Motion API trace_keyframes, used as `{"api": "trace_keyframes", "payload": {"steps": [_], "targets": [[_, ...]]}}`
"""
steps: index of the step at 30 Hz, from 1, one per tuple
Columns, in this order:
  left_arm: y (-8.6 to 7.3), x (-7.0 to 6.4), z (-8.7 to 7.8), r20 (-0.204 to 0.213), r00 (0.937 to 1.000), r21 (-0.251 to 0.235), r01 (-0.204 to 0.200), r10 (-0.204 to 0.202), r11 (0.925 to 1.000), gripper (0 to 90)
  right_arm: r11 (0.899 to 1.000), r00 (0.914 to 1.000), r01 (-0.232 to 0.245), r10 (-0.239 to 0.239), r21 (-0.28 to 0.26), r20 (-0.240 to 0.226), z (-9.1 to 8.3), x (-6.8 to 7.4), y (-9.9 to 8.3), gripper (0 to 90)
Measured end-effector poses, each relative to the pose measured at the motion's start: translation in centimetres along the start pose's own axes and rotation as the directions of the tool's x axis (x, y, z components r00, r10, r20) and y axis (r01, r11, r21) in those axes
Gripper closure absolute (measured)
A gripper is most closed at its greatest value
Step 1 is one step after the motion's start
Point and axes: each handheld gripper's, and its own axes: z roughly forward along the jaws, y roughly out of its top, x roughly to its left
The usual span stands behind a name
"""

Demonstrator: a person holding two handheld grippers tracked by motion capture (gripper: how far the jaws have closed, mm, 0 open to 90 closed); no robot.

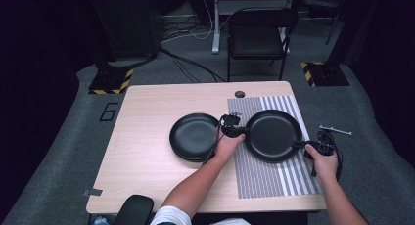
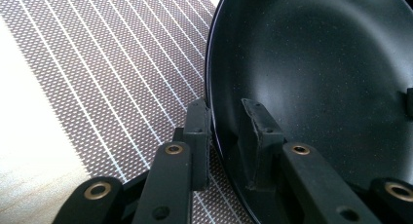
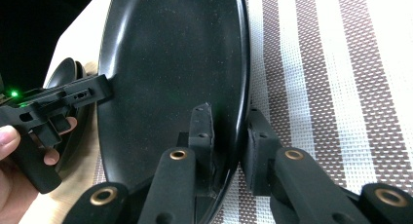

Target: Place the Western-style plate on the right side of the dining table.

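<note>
**Both grippers on one plate's rim, over the striped mat**

In the left gripper view, one jaw sits outside the rim of the black plate [image 2: 316,78] and the other inside it; the jaws straddle the edge closely, though a sliver of gap shows, so whether they truly pinch is hard to tell. In the right gripper view the opposite rim runs between that gripper's jaws, which look closed onto it, one pad on the inner face, one beneath.

Outward from there, the high view shows the left gripper [image 1: 235,130] at the plate's [image 1: 273,135] left edge and the right gripper [image 1: 302,145] at its right edge, each held in a hand. The plate is over the striped mat [image 1: 266,178], to the right of the second black plate [image 1: 194,136], which lies on the bare table [image 1: 142,151].

The step in hand appears to be a two-sided carry or placement of this plate. The next move calls for both hands moving together and level, so the rim does not slip from either grip.
</note>
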Motion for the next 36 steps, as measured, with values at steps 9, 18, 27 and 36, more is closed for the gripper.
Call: {"api": "trace_keyframes", "payload": {"steps": [9, 18, 27, 36], "targets": [[0.1, 0.1, 0.4, 0.004, 1.0, 0.001, 0.009, -0.009, 1.0, 74.1, 1.0, 0.9998, -0.01, 0.01, -0.002, 0.015, 0.3, -0.3, -0.1, 75.3], [0.0, -0.2, 0.6, 0.002, 1.0, 0.003, -0.001, 0.001, 1.0, 73.6, 1.0, 0.9995, -0.03, 0.03, 0.007, 0.011, 0.3, -0.7, -0.4, 74.2], [0.3, -0.3, 0.2, -0.031, 0.9986, -0.021, -0.043, 0.042, 0.9989, 77.8, 1.0, 0.9989, -0.019, 0.018, 0.013, 0.044, 0.6, -0.8, -0.7, 69.4], [0.2, -1.6, 0.3, 0.017, 0.9973, -0.03, -0.071, 0.071, 0.997, 74.9, 1.0, 0.9977, -0.011, 0.011, 0.01, 0.067, 0.7, -0.5, -1.0, 67.7]]}}
